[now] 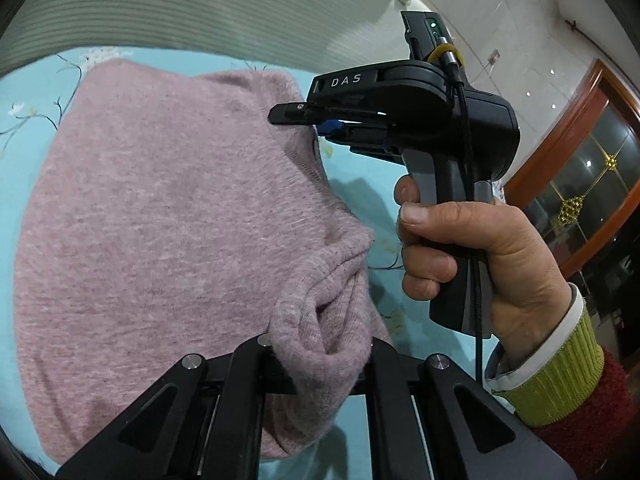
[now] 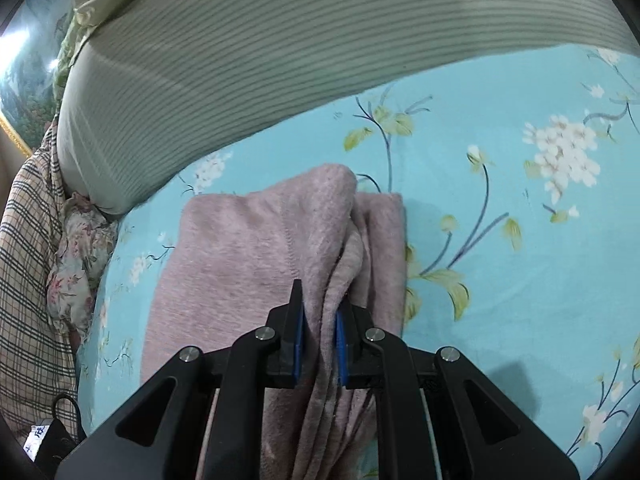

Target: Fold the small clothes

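Note:
A pink knit garment (image 1: 160, 220) lies spread on a light blue floral bedsheet (image 1: 360, 200). My left gripper (image 1: 320, 350) is shut on a bunched fold of its near right edge, and the cloth hides the fingertips. In the left wrist view my right gripper (image 1: 304, 120) reaches in from the right, held by a hand, and pinches the garment's far right edge. In the right wrist view my right gripper (image 2: 320, 332) is shut on a gathered fold of the garment (image 2: 240, 248), with the blue pads (image 2: 299, 336) pressing the cloth.
A green striped cushion (image 2: 260, 60) runs along the far side of the bedsheet (image 2: 500, 260). A plaid cloth (image 2: 28, 272) and a small floral cloth (image 2: 76, 256) lie at the left. A wooden glass-fronted cabinet (image 1: 580, 184) stands at the right.

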